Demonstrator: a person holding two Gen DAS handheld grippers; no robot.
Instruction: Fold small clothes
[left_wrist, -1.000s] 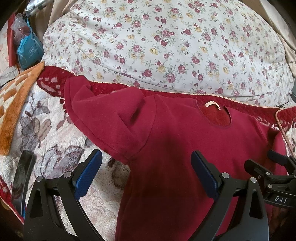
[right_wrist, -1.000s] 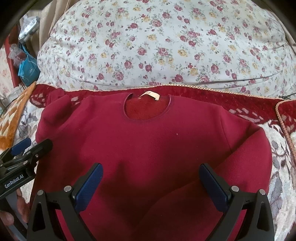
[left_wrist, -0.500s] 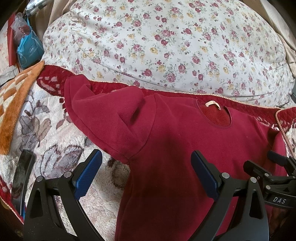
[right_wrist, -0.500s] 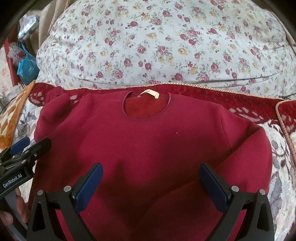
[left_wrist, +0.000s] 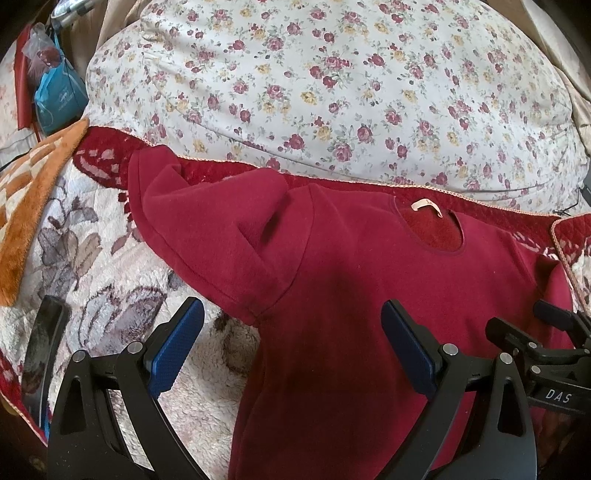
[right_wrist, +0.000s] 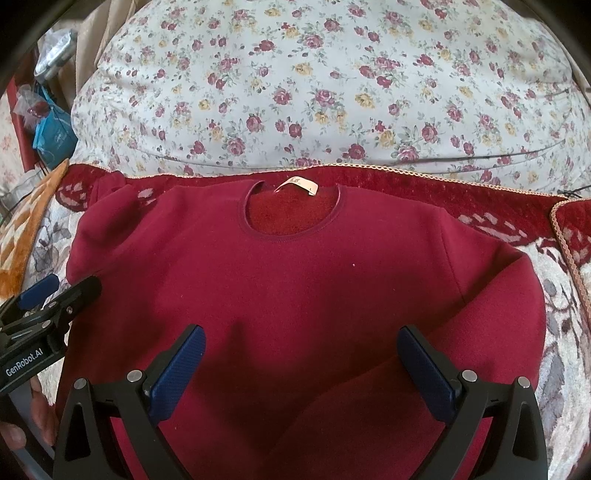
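Left wrist view: dark red fleece sweatshirt (left_wrist: 351, 295) spread face-up on cream floral plush blanket (left_wrist: 110, 266), neckline with pale label (left_wrist: 426, 205) toward white rose-print quilt (left_wrist: 332, 92). Left sleeve (left_wrist: 207, 229) splayed outward over blanket, rumpled, cuff near red border. Left gripper (left_wrist: 291, 354) hovering above armpit seam, blue-padded jaws spread wide, nothing held. Right gripper visible at right edge, black with "DAS" lettering. Orange-and-cream checked plush cloth (left_wrist: 29, 206) far left, blue plastic bag (left_wrist: 59, 99) at back left, dark flat object (left_wrist: 40, 354) at left edge, unclear what.

Right wrist view: same sweatshirt centred, round collar toward quilt. Right sleeve (right_wrist: 424, 398) already lying diagonally across lower body of garment. Right gripper (right_wrist: 301, 362) above mid-chest, jaws wide apart, empty. Left gripper at left edge, "GenRobot.AI" on body, part of hand (right_wrist: 22, 424) beneath.

Step judged: early fold, sleeves stage; right sleeve seemingly in, left sleeve not yet. Next move likely: lower left gripper, pinch left sleeve near cuff or mid-length, carry across chest. Needs clean grab of sleeve layer only, not blanket pile; thick fleece likely to spring back, so press flat.
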